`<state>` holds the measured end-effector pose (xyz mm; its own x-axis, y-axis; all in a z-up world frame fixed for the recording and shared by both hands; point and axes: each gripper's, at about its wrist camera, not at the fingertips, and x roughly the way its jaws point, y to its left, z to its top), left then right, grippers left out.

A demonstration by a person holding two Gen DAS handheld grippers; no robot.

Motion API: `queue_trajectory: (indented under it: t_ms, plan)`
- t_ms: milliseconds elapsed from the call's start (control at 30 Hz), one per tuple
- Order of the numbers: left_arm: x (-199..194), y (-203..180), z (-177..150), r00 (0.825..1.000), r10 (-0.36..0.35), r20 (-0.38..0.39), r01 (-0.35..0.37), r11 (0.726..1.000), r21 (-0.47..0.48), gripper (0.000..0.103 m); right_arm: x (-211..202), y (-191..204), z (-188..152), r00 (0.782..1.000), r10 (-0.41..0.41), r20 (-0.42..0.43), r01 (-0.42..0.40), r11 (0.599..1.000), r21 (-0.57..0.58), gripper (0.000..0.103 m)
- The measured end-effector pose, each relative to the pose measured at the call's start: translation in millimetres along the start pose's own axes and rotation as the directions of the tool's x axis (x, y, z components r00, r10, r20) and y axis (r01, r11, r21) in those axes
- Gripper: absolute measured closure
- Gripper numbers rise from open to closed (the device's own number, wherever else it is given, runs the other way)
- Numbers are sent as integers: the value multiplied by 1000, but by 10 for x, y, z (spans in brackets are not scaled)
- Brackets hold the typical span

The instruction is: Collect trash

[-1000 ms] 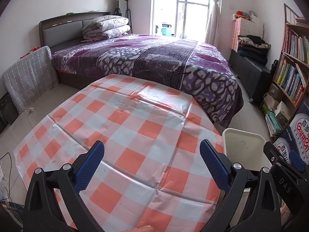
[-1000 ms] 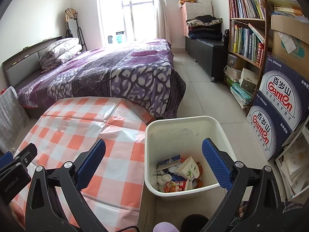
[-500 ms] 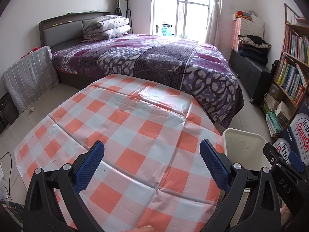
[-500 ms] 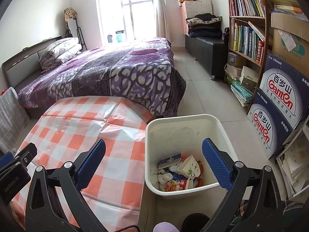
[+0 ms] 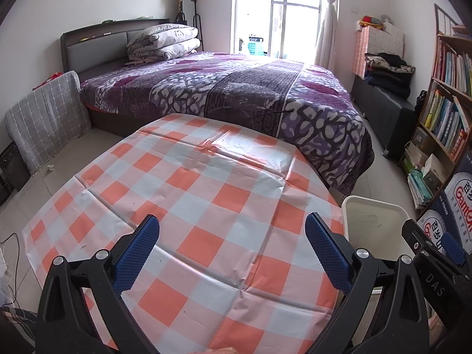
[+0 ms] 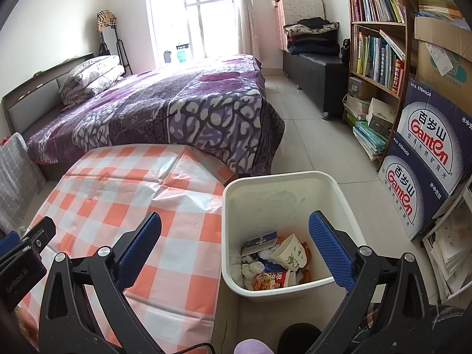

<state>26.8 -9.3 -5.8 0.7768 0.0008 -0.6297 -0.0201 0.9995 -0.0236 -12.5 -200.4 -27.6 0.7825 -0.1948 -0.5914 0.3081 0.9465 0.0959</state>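
Observation:
A white waste bin [image 6: 283, 178] stands on the floor just right of the table; its rim [image 5: 374, 203] shows at the right in the left wrist view. Inside lie a paper cup [image 6: 287, 255], a blue and white carton [image 6: 259, 240], a red snack wrapper [image 6: 270, 280] and crumpled tissue [image 6: 250, 267]. My right gripper [image 6: 234, 249] is open above the bin's left wall, holding nothing. My left gripper [image 5: 231, 250] is open over the orange and white checked tablecloth [image 5: 206, 194], also holding nothing.
A bed with a purple cover [image 5: 236, 94] stands beyond the table. A bookshelf [image 6: 380, 29] and stacked water cartons [image 6: 424, 159] line the right wall, with a dark bench [image 6: 318, 70] behind. A grey checked cushion [image 5: 44, 118] leans at the left. Tiled floor [image 6: 318, 147] lies between bed and shelf.
The right wrist view has edged slightly towards the bin. The left gripper has not visibly moved. Both grippers stay open.

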Motion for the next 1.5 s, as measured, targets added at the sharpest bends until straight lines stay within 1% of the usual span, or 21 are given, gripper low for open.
queue_trajectory:
  t_ms: [733,1067,1500]
  plan:
    - [5,9,-9,1000,3,-1,-3,1000,2,7,11,-20,31,1000,1,-2,-1,1000,2,7]
    - [17,43,-92,1000,-19,0,19,1000,16,7,-3,-10,-2,1000,0,-2,0,1000,1,7]
    - [11,2,-78,999,-38,-1,38,999,28,9,7,-23,13,1000,1,-5,-1,1000,1,7]
